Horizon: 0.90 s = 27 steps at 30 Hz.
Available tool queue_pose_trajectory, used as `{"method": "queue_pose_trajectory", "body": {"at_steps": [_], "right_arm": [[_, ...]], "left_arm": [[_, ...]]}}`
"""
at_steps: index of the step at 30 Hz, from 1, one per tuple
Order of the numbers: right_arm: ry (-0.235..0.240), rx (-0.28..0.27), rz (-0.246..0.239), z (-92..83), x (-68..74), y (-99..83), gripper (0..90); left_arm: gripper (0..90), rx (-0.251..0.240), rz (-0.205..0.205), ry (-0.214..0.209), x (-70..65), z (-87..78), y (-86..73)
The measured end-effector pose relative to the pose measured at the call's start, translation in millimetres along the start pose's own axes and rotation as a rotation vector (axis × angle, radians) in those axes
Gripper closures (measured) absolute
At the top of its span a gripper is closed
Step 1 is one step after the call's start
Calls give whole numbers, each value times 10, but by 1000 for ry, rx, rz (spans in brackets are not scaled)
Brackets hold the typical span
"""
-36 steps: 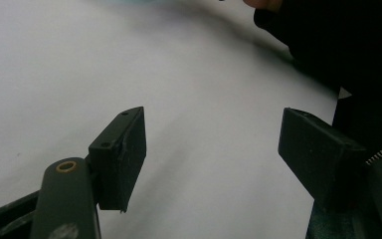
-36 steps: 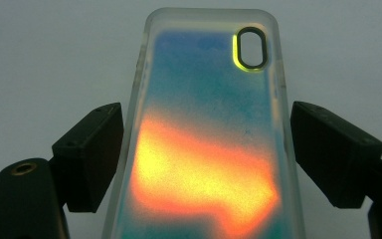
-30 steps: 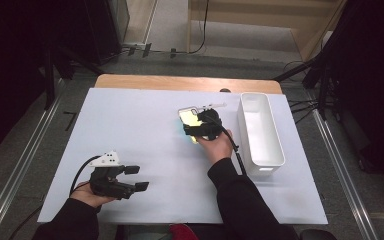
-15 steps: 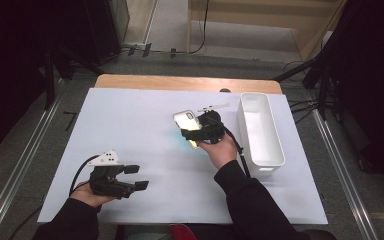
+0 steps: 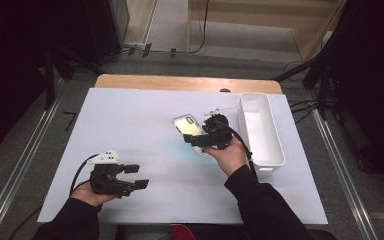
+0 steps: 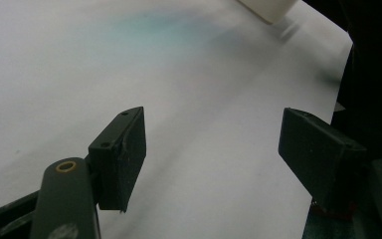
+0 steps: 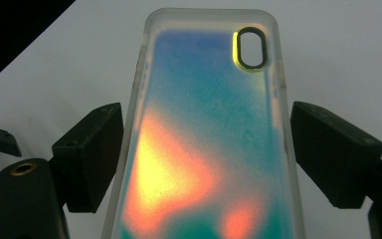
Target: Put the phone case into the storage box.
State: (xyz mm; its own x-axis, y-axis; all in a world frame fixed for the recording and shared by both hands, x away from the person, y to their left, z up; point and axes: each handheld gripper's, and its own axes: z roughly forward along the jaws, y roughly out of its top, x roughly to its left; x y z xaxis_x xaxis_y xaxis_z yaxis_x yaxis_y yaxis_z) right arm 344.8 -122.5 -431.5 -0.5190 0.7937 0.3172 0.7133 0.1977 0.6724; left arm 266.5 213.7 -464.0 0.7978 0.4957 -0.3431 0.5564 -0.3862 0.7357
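Resting between the two black jaws of the right gripper [image 5: 200,142], a phone case [image 7: 204,149] with a clear rim and a shimmering blue, orange and yellow back shows an oval camera cutout at its far end. Both pads sit against its long edges, pinching it across its width. From the high view the phone case [image 5: 189,131] is held near the middle of the white table cover [image 5: 130,115], just left of a white rectangular bin [image 5: 261,131]. Well apart, near the front left, the left gripper [image 5: 132,176] lies low in the person's hand, jaws spread wide over bare cover [image 6: 204,99].
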Motion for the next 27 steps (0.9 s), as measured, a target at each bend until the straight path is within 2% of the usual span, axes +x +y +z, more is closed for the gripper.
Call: {"method": "queue_pose_trajectory", "body": {"at_steps": [4,6,11,14,17,20,27], "right_arm": [[22,-8,6,-60,9,-44,152],[23,-9,3,-77,16,-76,152],[39,-11,-5,-121,23,-177,152],[42,-19,-14,-144,28,-212,151],[46,-22,-22,-160,48,-240,151],[49,-23,-25,-149,65,-277,151],[62,-35,-17,-90,117,-335,151]], "left_arm": [[207,14,-3,-28,-5,16,6],[208,24,4,-21,-10,18,17],[209,10,-14,-12,-5,14,46],[210,-11,-38,-8,-11,17,77],[212,0,-46,26,-15,27,125],[213,-5,-58,25,-6,31,152],[213,-2,-115,12,12,89,254]]}}
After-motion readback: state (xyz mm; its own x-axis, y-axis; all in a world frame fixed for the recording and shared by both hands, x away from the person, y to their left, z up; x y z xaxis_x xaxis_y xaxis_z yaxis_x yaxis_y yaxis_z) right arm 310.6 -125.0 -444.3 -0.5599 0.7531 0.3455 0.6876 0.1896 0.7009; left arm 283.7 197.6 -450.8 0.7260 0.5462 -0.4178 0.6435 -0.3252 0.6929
